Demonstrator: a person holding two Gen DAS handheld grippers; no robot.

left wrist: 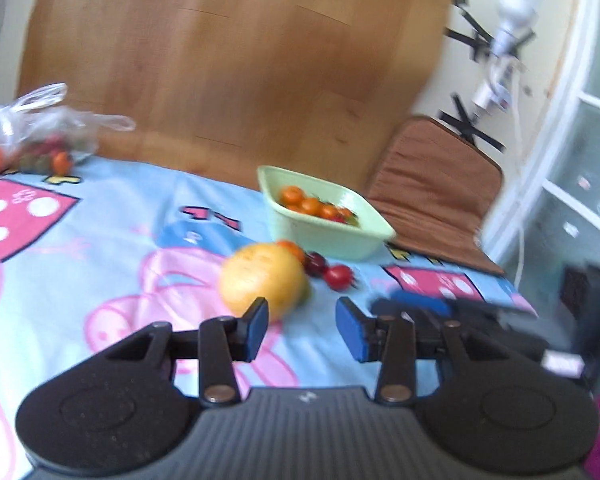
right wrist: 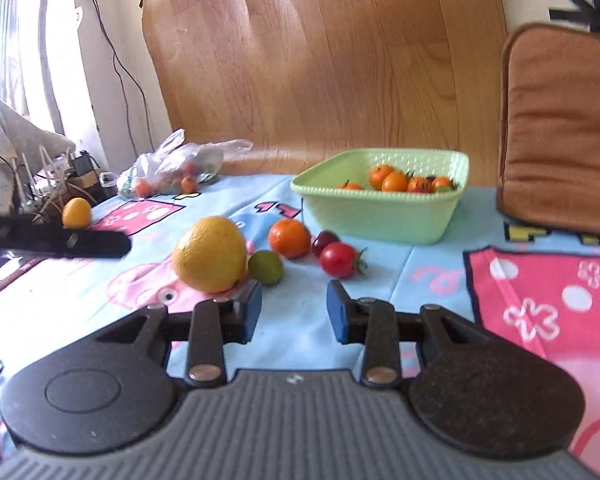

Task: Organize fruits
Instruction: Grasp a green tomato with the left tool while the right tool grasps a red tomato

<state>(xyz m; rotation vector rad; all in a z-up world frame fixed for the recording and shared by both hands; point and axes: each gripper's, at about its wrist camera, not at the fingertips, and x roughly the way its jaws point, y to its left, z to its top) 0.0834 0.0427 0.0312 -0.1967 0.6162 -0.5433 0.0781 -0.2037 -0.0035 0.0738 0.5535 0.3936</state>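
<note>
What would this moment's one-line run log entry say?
left gripper: open, empty | right gripper: open, empty | loose fruit beside green basket

The left wrist view is smeared by motion blur: the small orange and red fruits [left wrist: 314,206] in the pale green plastic basket [left wrist: 328,236] run together and cannot be counted. There the big round yellow citrus fruit [left wrist: 262,280] hides most of a small orange fruit [left wrist: 292,249] and nearly all of a small green fruit [left wrist: 306,292]. What fills the crumpled clear plastic bag [right wrist: 176,170] is too small to name. In the right wrist view the brown padded cushion [right wrist: 560,132] is cut off by the right edge, and a black bar [right wrist: 56,240] enters from the left edge, blurred
</note>
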